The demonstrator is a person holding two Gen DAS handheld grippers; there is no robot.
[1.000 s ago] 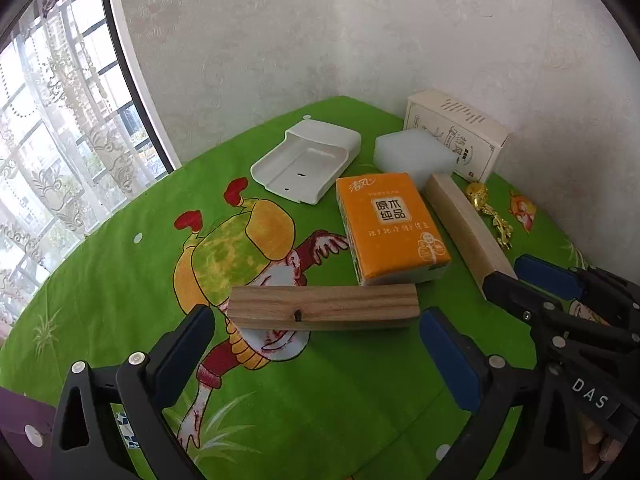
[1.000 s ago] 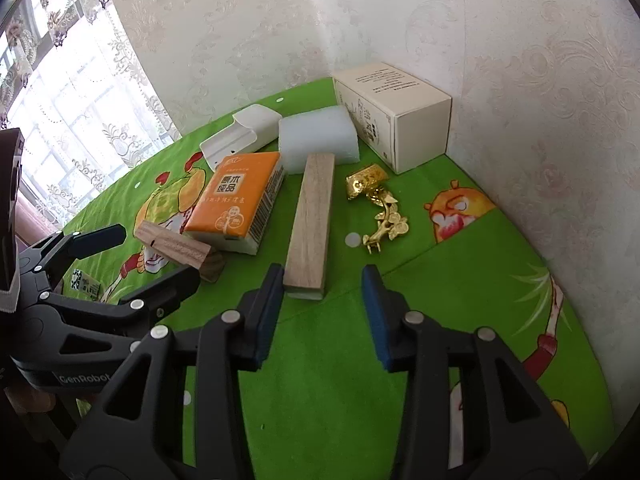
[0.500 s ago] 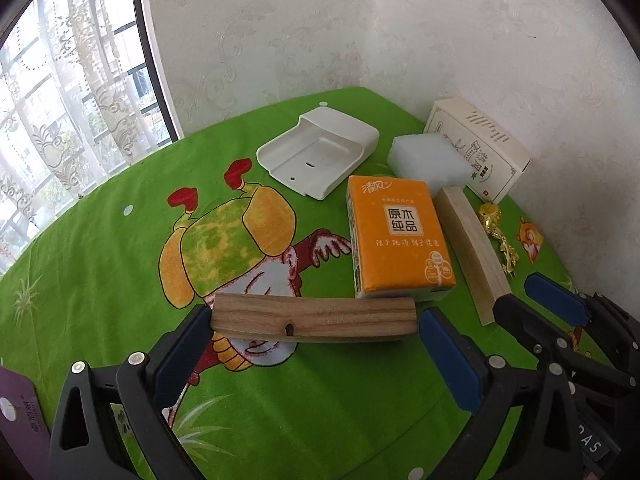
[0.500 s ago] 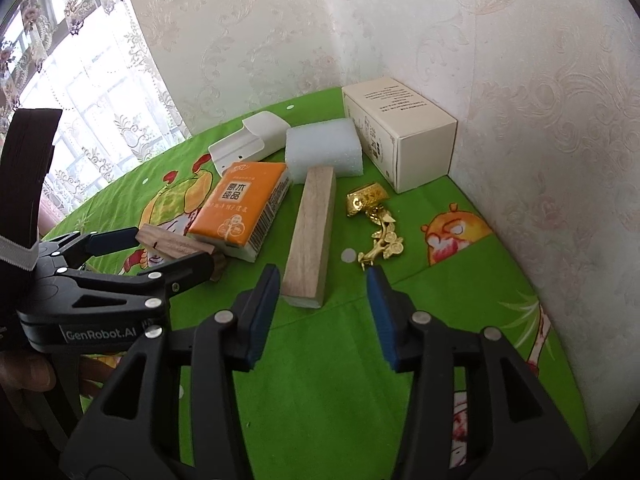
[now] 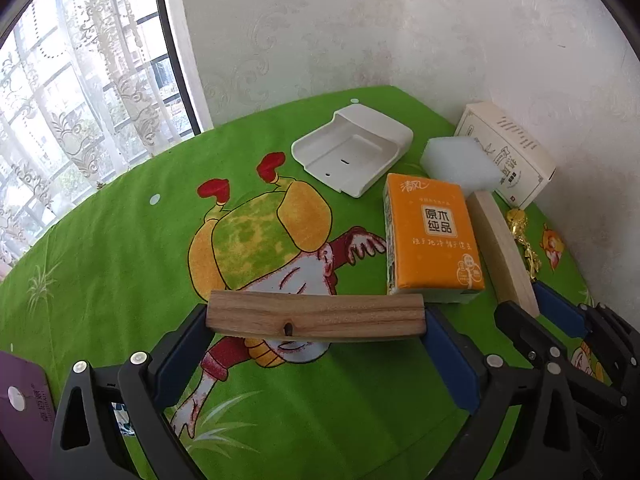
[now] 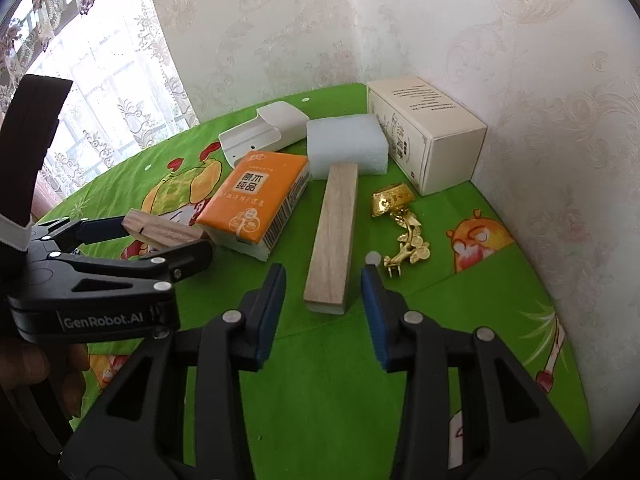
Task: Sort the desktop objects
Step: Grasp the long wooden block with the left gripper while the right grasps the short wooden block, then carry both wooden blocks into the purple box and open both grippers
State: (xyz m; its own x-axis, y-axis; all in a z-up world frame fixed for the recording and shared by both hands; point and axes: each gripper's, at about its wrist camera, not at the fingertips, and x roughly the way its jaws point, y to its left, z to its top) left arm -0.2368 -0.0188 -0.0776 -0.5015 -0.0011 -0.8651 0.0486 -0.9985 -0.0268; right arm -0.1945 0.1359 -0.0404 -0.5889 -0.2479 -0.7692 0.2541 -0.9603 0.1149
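My left gripper [image 5: 316, 340] is shut end to end on a dark wooden block [image 5: 316, 317], held crosswise just in front of an orange tissue pack [image 5: 432, 236]. In the right wrist view the same gripper [image 6: 160, 244] holds that block [image 6: 160, 231]. My right gripper [image 6: 324, 300] is open, its blue pads either side of the near end of a light wooden block [image 6: 334, 236], apart from it. A gold ornament [image 6: 400, 228] lies to the right of that block. The right gripper's fingers [image 5: 556, 316] show in the left wrist view at that block's [image 5: 500, 244] near end.
Behind the blocks are a white foam pad [image 6: 346, 146], a cream carton [image 6: 428, 136] against the wall and a white plastic holder [image 5: 352, 152]. The green cartoon tablecloth [image 5: 120, 248] covers the table. A purple card [image 5: 24, 404] lies at the near left edge. Walls close the back and right.
My left gripper moved forward and closed on the ends of the dark block. My right gripper edged forward toward the light block's near end and stayed open.
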